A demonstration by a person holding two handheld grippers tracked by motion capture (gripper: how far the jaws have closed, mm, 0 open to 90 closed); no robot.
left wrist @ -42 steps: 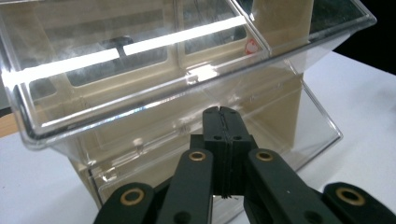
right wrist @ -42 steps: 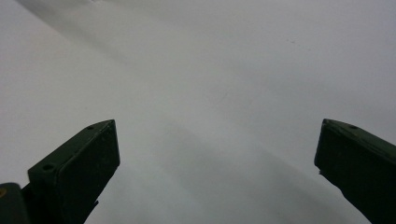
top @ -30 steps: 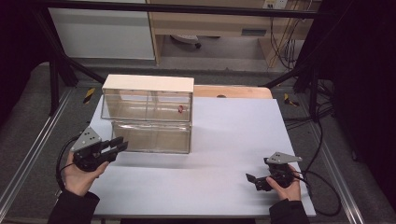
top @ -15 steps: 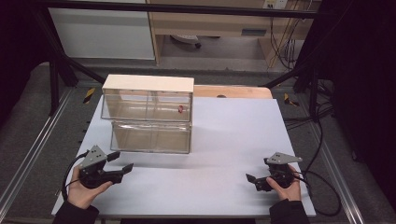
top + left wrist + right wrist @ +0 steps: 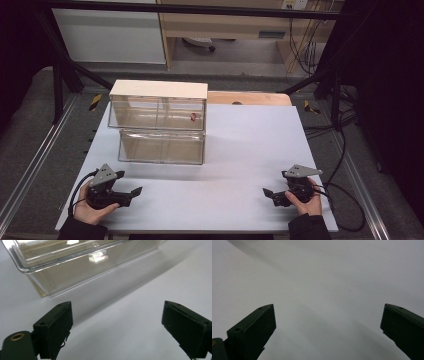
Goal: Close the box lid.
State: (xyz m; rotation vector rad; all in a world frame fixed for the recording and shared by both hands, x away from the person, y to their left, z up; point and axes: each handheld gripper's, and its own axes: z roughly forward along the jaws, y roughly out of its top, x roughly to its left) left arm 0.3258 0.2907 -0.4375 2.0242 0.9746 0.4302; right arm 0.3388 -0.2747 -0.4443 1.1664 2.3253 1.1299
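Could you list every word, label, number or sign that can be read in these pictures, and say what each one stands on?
None can be read.
A pale label on the wooden furniture behind the table: too small and blurred to read.
A small red mark inside the clear drawer unit: too small to tell whether it is text.
The pulled-out drawer, the white table and both grippers bear no lettering that shows.
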